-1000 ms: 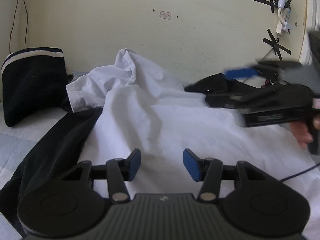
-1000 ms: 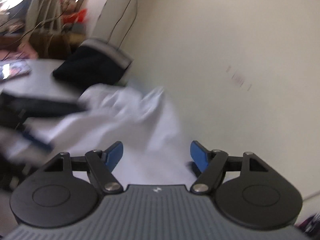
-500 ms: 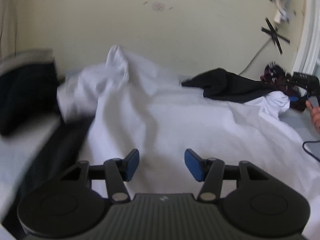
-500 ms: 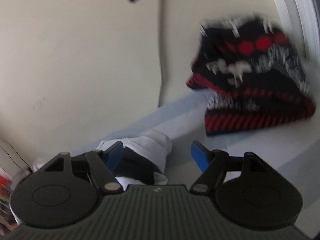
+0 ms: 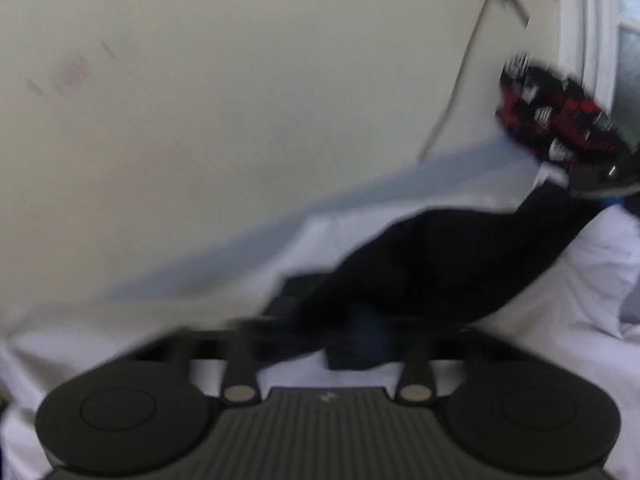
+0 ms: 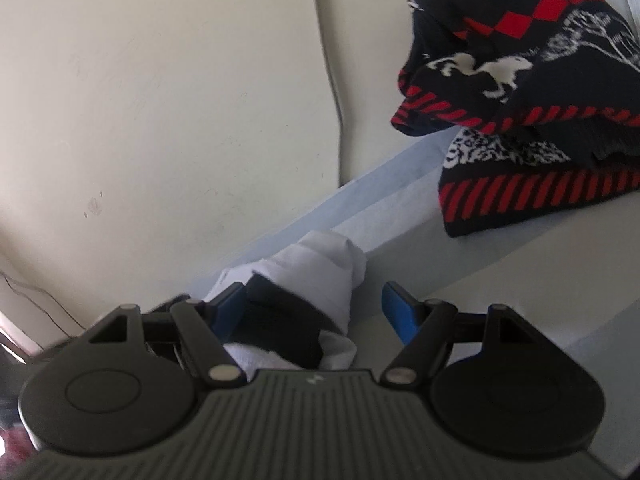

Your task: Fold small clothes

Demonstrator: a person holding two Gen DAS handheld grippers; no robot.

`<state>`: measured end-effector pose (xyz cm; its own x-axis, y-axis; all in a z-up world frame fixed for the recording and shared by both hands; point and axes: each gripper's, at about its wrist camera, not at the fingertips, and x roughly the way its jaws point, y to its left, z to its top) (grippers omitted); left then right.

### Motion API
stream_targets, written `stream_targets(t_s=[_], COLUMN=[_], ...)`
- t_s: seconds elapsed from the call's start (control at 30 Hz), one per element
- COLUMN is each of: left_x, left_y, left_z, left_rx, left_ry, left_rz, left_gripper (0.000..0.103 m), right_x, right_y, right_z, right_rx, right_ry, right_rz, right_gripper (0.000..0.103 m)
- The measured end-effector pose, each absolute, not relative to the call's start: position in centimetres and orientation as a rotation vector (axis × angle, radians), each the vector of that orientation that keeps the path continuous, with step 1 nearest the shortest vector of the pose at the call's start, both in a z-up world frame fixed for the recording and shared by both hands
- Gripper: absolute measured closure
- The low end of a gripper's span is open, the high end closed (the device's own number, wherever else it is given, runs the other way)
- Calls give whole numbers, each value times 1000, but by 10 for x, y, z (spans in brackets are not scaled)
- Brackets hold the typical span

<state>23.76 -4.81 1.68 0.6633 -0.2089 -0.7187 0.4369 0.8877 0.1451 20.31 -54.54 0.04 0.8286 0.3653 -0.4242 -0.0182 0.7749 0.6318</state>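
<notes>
While the left wrist view was smeared by blur, it showed the left gripper [image 5: 320, 332] low over a white garment [image 5: 560, 280], with a black garment [image 5: 440, 256] lying across that white cloth from about 6 o'clock up toward 2 o'clock. The black cloth covered the place where the fingertips should be, so whether the left claw was spread or pinching could not be told. At 2 o'clock in that view a red, black and white patterned knit [image 5: 548, 120] lay against the cream wall [image 5: 240, 100], and a thin dark cable [image 5: 456, 80] ran down the wall beside it (its lower end was lost in blur). In the right wrist view the right gripper [image 6: 316, 308] had its blue-padded fingers [image 6: 400, 312] spread wide apart. Between them, nearer the finger at 9 o'clock, sat a rolled end of the white garment [image 6: 324, 264] with a fold of the black garment [image 6: 280, 320] tucked into it; the black cloth touched the left-hand pad, while the other pad stood free of any cloth. The patterned knit [image 6: 520, 92] lay heaped at 1 o'clock, well apart from the gripper, on a pale blue sheet [image 6: 400, 192] that met the wall [image 6: 160, 100].
</notes>
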Motion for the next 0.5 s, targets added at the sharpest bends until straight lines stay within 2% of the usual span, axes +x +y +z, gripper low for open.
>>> stream_targets(t_s=[0.03,0.07,0.1,0.13,0.2,0.3,0.37,0.43,0.5], left_x=[239,237,230,222,204,169,147,136,129], left_y=[-48,-44,-36,-25,5,67,106,133,145], left_z=[16,20,28,38,59,87,94,89,78], left_rx=[296,268,231,199,113,-58,-132,-176,-184], left_ry=[771,754,720,690,637,565,543,577,615], left_rz=[-359,-354,-357,-352,-334,-291,-221,-164,-141], left_gripper=[95,95,95,95,96,96,96,96,96], right_x=[206,210,218,225,231,233,232,227,219], right_y=[-550,-551,-543,-538,-525,-504,-489,-478,-475], right_z=[0,0,-2,3,18,45,62,73,75], right_rx=[679,686,674,635,542,494,491,468,441], right_ry=[574,591,612,634,606,513,464,426,384], right_rz=[232,248,263,262,252,353,457,493,467], right_gripper=[28,34,63,84,87,85,76,44,37])
